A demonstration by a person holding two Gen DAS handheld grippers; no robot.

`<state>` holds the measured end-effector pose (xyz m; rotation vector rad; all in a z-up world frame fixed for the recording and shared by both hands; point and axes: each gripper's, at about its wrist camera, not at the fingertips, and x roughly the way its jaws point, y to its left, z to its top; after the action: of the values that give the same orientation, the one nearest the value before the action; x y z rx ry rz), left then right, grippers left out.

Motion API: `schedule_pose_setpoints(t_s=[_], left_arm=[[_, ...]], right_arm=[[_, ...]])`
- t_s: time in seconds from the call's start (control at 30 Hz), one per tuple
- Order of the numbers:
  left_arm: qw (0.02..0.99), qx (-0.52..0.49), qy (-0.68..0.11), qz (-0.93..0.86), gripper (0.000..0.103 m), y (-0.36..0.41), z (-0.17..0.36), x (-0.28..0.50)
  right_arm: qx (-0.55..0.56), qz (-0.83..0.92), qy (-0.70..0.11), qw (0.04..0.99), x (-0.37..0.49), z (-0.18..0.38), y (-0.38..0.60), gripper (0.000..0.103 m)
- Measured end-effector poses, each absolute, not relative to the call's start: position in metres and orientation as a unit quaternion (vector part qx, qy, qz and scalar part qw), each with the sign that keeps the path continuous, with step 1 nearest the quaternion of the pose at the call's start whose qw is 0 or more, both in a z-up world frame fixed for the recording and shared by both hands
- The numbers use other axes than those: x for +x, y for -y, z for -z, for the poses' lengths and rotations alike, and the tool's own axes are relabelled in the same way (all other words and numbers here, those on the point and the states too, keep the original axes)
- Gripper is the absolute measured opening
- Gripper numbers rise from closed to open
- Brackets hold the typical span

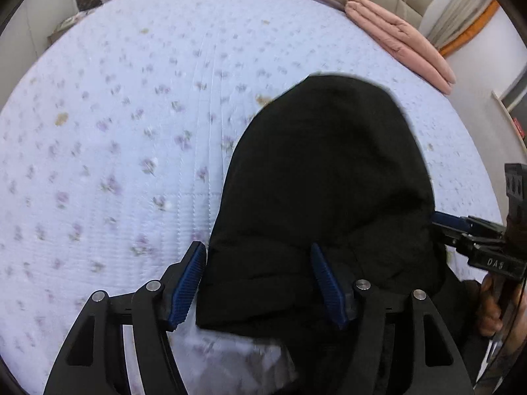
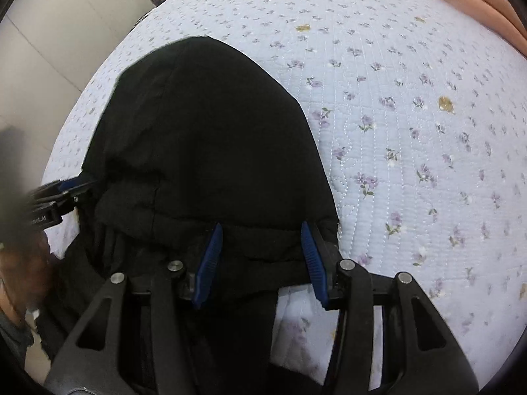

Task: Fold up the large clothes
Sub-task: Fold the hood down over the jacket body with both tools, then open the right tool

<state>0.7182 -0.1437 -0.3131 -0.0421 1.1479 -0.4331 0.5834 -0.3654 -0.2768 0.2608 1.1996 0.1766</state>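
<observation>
the black garment (image 1: 329,177) lies folded on the floral bedspread (image 1: 115,131), its long axis running near to far, rounded end pointing to the far side. the left gripper (image 1: 260,283) and right gripper (image 2: 263,260) hover over its near edge, jaws apart, clamping nothing.

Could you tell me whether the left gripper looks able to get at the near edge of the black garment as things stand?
Probably yes: the left gripper hangs open right over the black garment on the bed, its near edge between the fingers, nothing in between.
</observation>
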Motion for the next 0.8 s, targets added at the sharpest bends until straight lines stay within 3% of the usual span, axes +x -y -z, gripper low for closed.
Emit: schedule_pose_setpoints(t_s=[0.23, 0.57, 0.8], left_arm=[[0.838, -0.039, -0.489, 0.239, 0.069, 0.124, 0.249, 0.727], [0.777, -0.102, -0.564, 0.262, 0.068, 0.133, 0.311, 0.771], [0.766, -0.095, -0.570, 0.283, 0.068, 0.160, 0.326, 0.778]], right_arm=[[0.190, -0.076, -0.544, 0.814, 0.575, 0.251, 0.430, 0.058], [0.315, -0.119, -0.552, 0.763, 0.598, 0.300, 0.455, 0.058], [0.276, -0.190, -0.563, 0.756, 0.630, 0.299, 0.399, 0.050]])
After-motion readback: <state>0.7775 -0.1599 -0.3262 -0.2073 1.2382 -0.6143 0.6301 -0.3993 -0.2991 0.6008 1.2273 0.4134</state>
